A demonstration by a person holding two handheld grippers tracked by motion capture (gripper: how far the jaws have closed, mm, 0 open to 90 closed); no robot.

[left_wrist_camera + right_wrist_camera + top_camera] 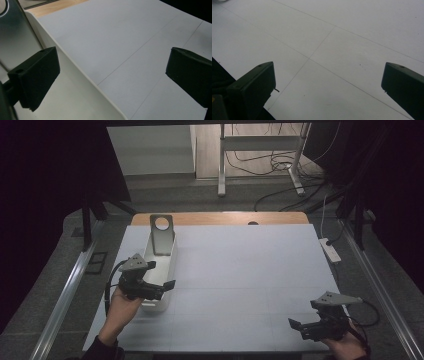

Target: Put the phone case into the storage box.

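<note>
A white oblong bin [171, 265] stands at the left of the white table mat [240, 270]. A grey metal plate with a round hole [162, 239] leans upright at the bin's far end. My left gripper [166, 289] hovers open over the bin's near end. In the left gripper view its jaws straddle the bin's wall [82, 82], left jaw over the inside, right jaw over the mat, with the plate [12, 27] at top left. My right gripper [299, 328] is open low over the mat near the front right, nothing between its fingers [252, 85].
A white power strip [330, 249] lies off the mat's right edge, with cables behind it. A wooden table edge [220, 218] shows beyond the mat. A metal stand [260, 142] is on the floor at the back. Metal rails [65, 295] run along both sides.
</note>
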